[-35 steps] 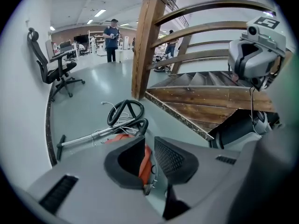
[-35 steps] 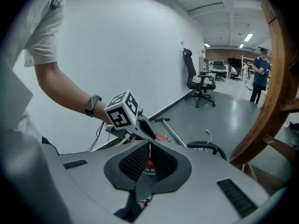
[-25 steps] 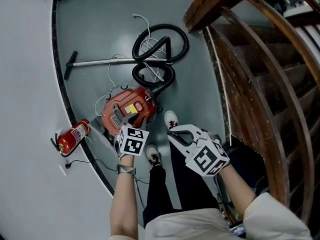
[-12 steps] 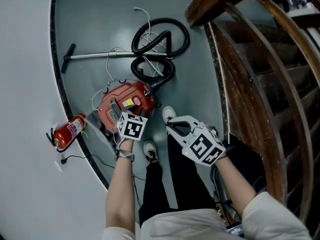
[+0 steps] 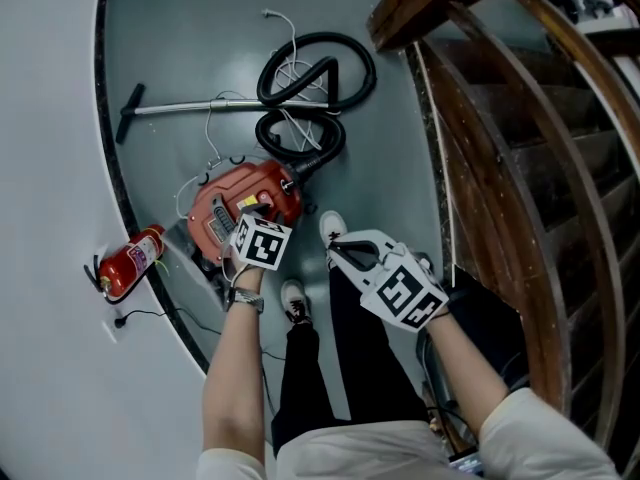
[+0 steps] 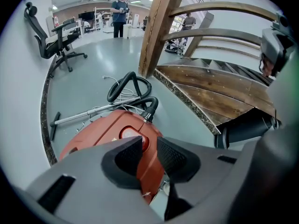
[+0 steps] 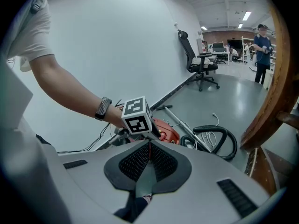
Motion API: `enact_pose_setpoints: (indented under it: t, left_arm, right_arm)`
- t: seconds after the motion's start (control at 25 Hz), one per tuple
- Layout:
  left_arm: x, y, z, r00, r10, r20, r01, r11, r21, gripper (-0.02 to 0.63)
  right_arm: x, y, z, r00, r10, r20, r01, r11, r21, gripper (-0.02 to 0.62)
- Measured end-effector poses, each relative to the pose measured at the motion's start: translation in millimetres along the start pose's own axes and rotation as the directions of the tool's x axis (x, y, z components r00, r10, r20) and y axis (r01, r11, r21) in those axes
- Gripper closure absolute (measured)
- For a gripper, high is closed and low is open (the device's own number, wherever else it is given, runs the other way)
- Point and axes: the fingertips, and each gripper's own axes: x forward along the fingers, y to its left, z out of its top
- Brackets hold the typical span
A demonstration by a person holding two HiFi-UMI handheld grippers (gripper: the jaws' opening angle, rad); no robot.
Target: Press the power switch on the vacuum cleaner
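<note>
the jaws of the left gripper (image 6: 149, 154) are held slightly apart, with nothing caught between them. through the narrow gap the red body of the vacuum cleaner (image 6: 105, 135) is seen, with a round raised button (image 6: 131, 133) just ahead of the jaw tips. this button is probably the power switch, though no marking on it can be read. the jaws of the right gripper (image 7: 149, 161) are pressed together and empty. that gripper is held back above the person's legs and is aimed past the other forearm.

in the head view the vacuum cleaner is seen lying on the grey floor (image 5: 390, 158), near the curved base of the white wall and just ahead of the person's shoes. its black hose (image 5: 316, 76) is coiled beyond it, and the metal wand (image 5: 190, 106) is laid out to the left. a red fire extinguisher (image 5: 128, 261) is lying near the wall, apart from the machine. a wooden staircase (image 5: 520, 168) is seen on the right.

the approach is judged to be nearly finished: the left gripper is placed directly over the top of the machine. whether the button is being touched cannot be told from these views. the press itself is taken as not yet done, so the last short push down onto the button is left.
</note>
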Motion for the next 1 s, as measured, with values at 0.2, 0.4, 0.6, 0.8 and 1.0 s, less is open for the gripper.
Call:
enact_pose_setpoints:
  t: [0.2, 0.4, 0.6, 0.8, 1.0]
  left_arm:
    - [8, 0, -3, 1.0, 0.001, -0.031, -0.001, 1.0, -0.007, 0.509]
    - [10, 2, -5, 1.0, 0.009, -0.026, -0.009, 1.0, -0.003, 0.52]
    - [10, 5, -5, 0.999, 0.04, -0.024, -0.04, 0.999, 0.0, 0.525]
    - [13, 2, -6, 0.999, 0.028, -0.04, -0.028, 1.0, -0.013, 0.524]
    - [13, 5, -5, 0.998, 0.041, -0.055, -0.04, 0.999, 0.008, 0.529]
  right_arm:
    - [-2, -5, -6, 1.0, -0.002, -0.008, 0.002, 1.0, 0.006, 0.565]
    - [-2, -17, -12, 1.0, -0.017, -0.019, 0.018, 1.0, 0.013, 0.565]
    - [1, -25, -12, 0.999, -0.032, -0.017, 0.033, 0.999, 0.025, 0.565]
    - [5, -25, -11, 0.999, -0.031, -0.008, 0.031, 0.999, 0.034, 0.565]
    - [6, -24, -9, 1.0, -0.029, -0.001, 0.029, 0.999, 0.044, 0.565]
